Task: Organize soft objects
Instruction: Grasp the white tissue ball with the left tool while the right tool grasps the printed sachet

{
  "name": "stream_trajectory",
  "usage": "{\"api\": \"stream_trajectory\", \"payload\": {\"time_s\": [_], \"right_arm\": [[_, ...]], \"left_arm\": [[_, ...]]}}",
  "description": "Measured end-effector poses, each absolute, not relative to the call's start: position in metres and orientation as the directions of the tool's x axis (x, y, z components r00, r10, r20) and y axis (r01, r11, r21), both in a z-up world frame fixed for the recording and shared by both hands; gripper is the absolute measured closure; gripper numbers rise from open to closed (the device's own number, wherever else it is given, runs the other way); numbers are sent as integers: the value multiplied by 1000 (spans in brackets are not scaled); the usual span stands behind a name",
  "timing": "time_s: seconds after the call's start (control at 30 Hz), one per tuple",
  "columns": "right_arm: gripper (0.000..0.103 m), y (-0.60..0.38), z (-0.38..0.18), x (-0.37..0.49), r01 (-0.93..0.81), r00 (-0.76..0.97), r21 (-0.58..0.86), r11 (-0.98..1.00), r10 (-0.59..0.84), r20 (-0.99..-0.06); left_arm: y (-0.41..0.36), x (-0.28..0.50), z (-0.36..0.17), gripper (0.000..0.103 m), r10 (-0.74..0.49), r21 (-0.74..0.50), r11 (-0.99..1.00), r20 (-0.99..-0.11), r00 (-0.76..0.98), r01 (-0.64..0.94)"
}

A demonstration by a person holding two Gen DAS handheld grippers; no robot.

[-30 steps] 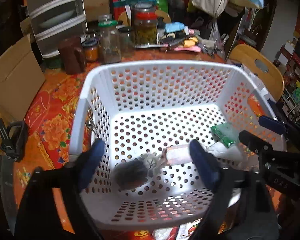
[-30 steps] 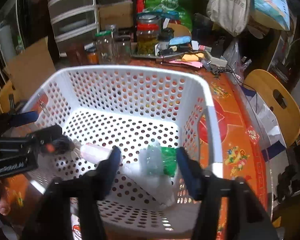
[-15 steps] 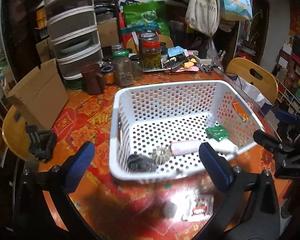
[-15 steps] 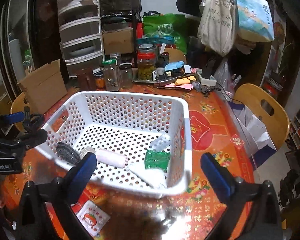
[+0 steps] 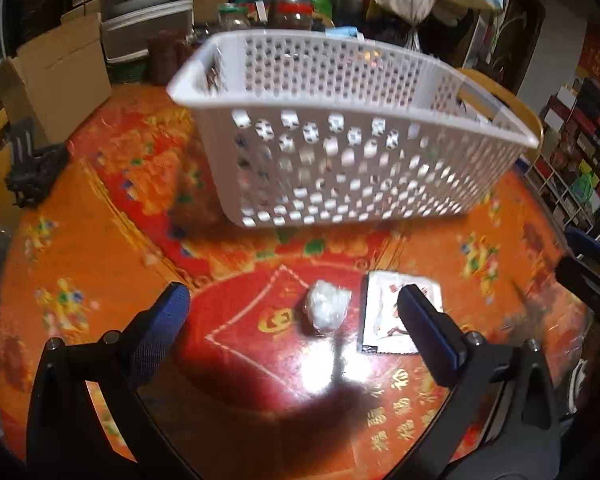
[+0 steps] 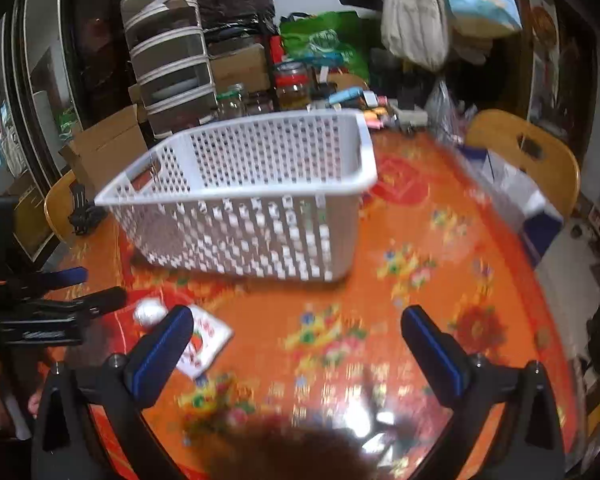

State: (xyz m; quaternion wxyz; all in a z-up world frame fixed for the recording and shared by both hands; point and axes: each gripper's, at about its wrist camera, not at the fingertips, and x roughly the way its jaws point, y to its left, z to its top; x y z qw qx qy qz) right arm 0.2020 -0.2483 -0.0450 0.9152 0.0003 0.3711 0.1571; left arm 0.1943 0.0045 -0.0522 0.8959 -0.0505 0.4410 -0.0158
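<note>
- Left wrist view shows the left tool (image 5: 292, 304) wide open and holding nothing, low over the counter (image 5: 100, 248) with its red and orange cloth.
- Between its fingers lies a small white crumpled ball (image 5: 326, 309), and just beside it, to the right, a flat white packet (image 5: 396, 320).
- Behind them stands the white basket (image 5: 340, 128) with many holes; what is inside is too blurred to tell.
- Right wrist view shows the right tool (image 6: 296, 320) also wide open and empty, over bare cloth; the packet (image 6: 204, 340) is near its left finger.
</note>
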Motion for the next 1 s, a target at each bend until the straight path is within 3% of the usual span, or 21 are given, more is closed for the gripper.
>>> {"api": "stream_trajectory", "payload": {"time_s": [0.1,0.43,0.83,1.0], "right_arm": [[0,-253,-62,190,-282,669,145,949,302,-680],[0,-219,-86,187,-346,631,122,930,327,-704],[0,-141,-121,204,-444,543,59,894,321,-776],[5,-124,-129,214,-443,526,3,897,263,-809]], "left_arm": [[-2,201,-66,8,-74,-100,995,-802,593,-11],[-15,209,-87,78,-81,-97,995,-804,590,5],[49,185,-75,78,-75,-172,981,-761,645,-89],[69,177,-74,78,-82,-197,975,-749,657,-103]]}}
